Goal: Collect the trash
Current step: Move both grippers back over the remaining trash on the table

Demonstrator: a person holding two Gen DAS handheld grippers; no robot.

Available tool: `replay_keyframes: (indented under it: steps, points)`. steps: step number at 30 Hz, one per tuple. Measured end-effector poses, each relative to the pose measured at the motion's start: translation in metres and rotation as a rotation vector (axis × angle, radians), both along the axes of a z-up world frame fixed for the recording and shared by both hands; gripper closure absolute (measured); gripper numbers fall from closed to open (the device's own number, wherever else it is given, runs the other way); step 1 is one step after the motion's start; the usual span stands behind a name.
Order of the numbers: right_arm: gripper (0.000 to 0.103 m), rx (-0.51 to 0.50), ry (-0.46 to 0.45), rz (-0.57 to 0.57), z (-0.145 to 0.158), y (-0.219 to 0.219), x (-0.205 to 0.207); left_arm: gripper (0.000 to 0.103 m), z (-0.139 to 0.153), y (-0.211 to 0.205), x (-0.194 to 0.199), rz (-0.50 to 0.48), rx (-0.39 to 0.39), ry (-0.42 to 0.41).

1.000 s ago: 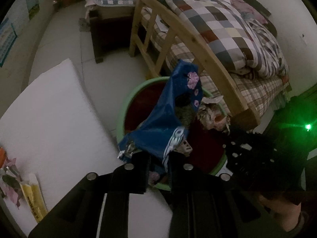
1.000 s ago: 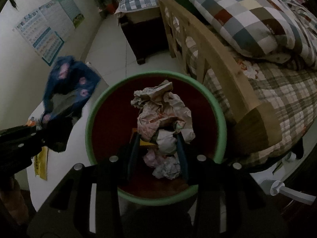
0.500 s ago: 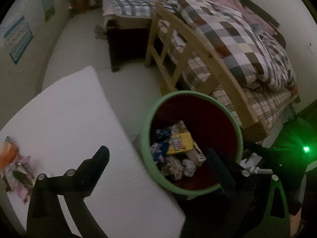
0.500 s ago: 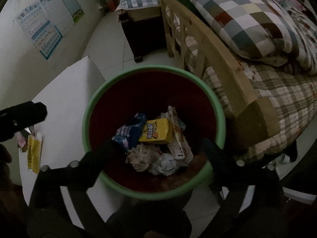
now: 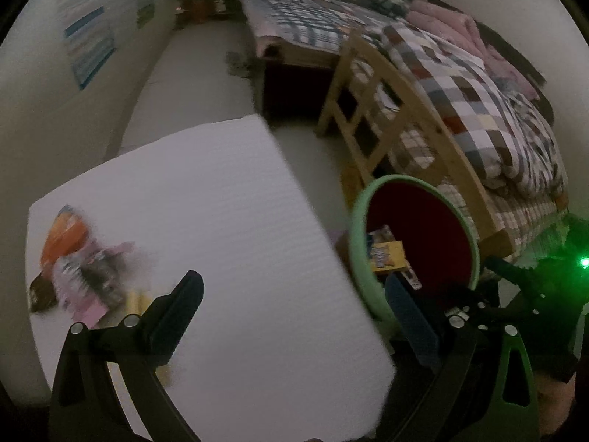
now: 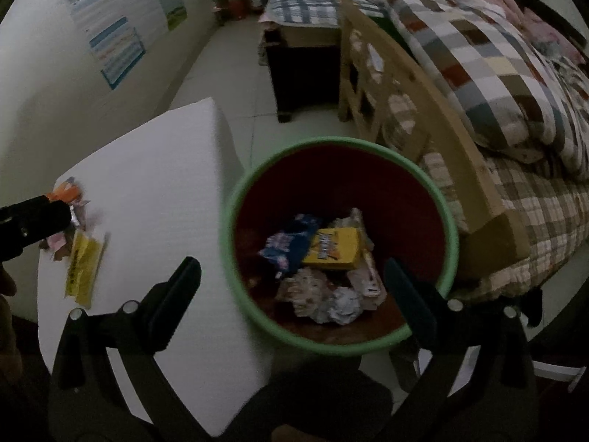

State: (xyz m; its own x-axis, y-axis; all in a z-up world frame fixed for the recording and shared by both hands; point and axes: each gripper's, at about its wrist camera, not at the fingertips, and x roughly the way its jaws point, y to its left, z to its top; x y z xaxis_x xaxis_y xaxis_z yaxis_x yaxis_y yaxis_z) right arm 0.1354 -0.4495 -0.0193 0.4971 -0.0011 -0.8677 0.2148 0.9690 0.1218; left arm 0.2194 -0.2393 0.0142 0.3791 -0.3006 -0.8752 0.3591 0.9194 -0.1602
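Note:
A green-rimmed bin (image 6: 452,243) with a dark red inside stands on the floor beside the white table (image 6: 154,184). It holds a blue wrapper (image 6: 291,246), a yellow packet (image 6: 333,248) and crumpled paper (image 6: 327,298). The bin also shows in the left wrist view (image 5: 359,258). My right gripper (image 6: 292,283) is open and empty above the bin's near rim. My left gripper (image 5: 294,302) is open and empty above the table's right edge. Loose wrappers (image 5: 84,272) lie at the table's left end, among them an orange one (image 6: 66,189) and a yellow one (image 6: 83,265).
A wooden bed frame (image 6: 405,84) with a checked quilt (image 6: 478,55) stands right behind the bin. A dark cabinet (image 6: 302,70) stands at the foot of a second bed. Posters (image 6: 121,37) hang on the left wall. The floor is pale tile.
Both grippers opened and dropped their loads into the bin: the blue wrapper from the left, the crumpled paper from the right. The left gripper then swung left over the table.

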Motion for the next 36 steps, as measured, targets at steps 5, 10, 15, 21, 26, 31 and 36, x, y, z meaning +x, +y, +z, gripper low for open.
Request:
replay_keyframes:
  steps: [5, 10, 15, 21, 26, 31, 36]
  points:
    - [0.005, -0.010, -0.011, 0.043, 0.008, 0.032, 0.004, 0.008, 0.000, 0.046, -0.006, 0.063, 0.010, -0.003]
    - [0.005, -0.012, -0.013, 0.094, 0.011, 0.070, 0.010, 0.008, 0.002, 0.098, -0.016, 0.132, 0.018, -0.011]
    - [0.005, -0.024, -0.022, 0.159, 0.016, 0.115, 0.017, 0.008, 0.002, 0.156, -0.025, 0.214, 0.012, -0.014]
    - [0.005, -0.035, -0.024, 0.231, 0.020, 0.165, 0.023, 0.008, 0.000, 0.208, -0.036, 0.288, 0.004, -0.019]
    - [0.005, -0.044, -0.013, 0.285, 0.019, 0.203, 0.027, 0.008, -0.006, 0.252, -0.045, 0.346, -0.004, -0.010]
    - [0.005, -0.045, -0.007, 0.329, 0.018, 0.233, 0.034, 0.008, -0.010, 0.285, -0.050, 0.393, -0.013, -0.003]
    - [0.005, -0.038, 0.006, 0.356, 0.015, 0.254, 0.040, 0.008, -0.013, 0.305, -0.051, 0.418, -0.021, -0.003]
